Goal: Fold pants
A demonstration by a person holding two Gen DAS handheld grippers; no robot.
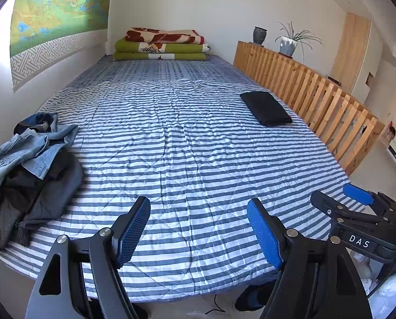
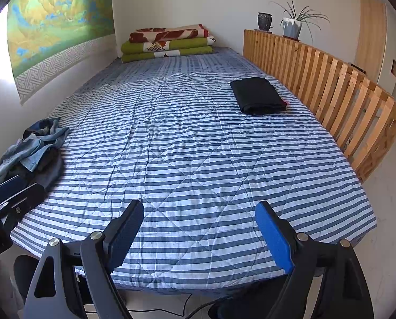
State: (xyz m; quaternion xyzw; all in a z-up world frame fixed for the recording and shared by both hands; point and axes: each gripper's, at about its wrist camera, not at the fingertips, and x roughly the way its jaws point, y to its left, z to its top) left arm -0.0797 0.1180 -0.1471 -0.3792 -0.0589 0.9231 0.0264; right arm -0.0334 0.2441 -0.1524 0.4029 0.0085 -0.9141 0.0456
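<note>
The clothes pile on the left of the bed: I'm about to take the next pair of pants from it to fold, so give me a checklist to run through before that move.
1. Left tongs open with nothing between them: ok.
2. Right tongs open with nothing between them: ok.
3. Clothes pile in view at the left edge of the striped quilt: ok.
4. Bare stretch of quilt in front of both tongs for spreading pants: ok.
5. Folded black garment lying apart near the wooden slatted rail: ok.
6. Which piece in the pile is a pair of pants: cannot tell; denim and dark fabrics are tangled.
</note>
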